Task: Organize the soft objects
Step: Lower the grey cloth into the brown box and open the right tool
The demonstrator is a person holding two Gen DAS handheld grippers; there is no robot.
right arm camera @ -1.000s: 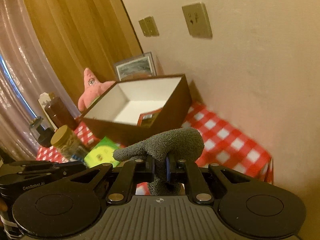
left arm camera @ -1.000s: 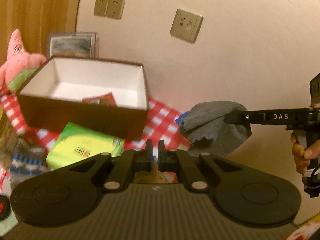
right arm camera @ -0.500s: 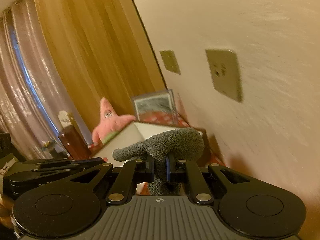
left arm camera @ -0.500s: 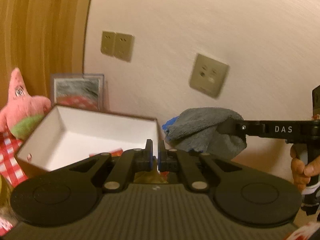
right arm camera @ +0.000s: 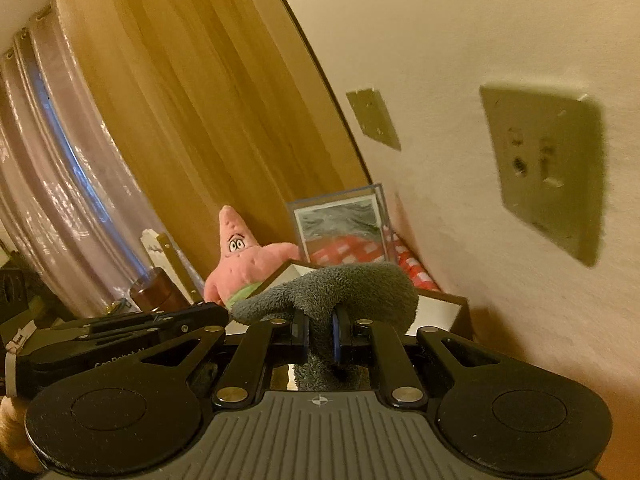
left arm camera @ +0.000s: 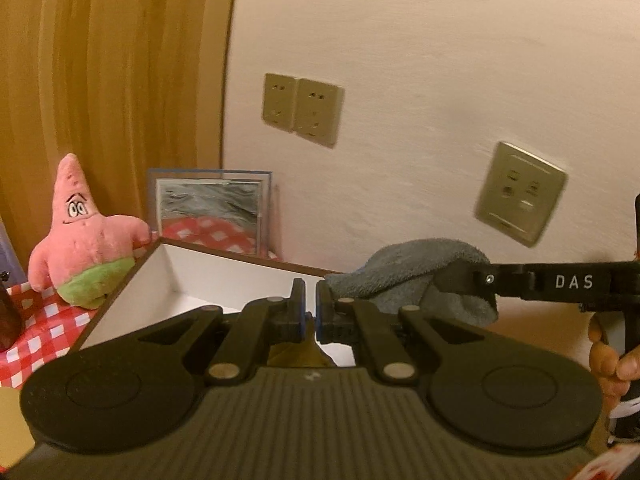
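The right gripper (right arm camera: 320,336), at the lower centre of its frame, is clamped on a grey fluffy terry cloth (right arm camera: 352,288). The left gripper (left arm camera: 310,312) is closed with nothing between its pads. Behind them stands an open brown box with white inside (left arm camera: 168,280). At the left sits a pink star-shaped plush toy (left arm camera: 80,236), on a red-white checked tablecloth (left arm camera: 44,328).

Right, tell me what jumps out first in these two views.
The grey fluffy towel stands out first, pinched in the right tool and hanging above the open white-lined box. Next is the pink starfish plush, upright on the red checked cloth just left of the box, in front of the wooden panel. Behind the box, a framed picture leans on the wall.
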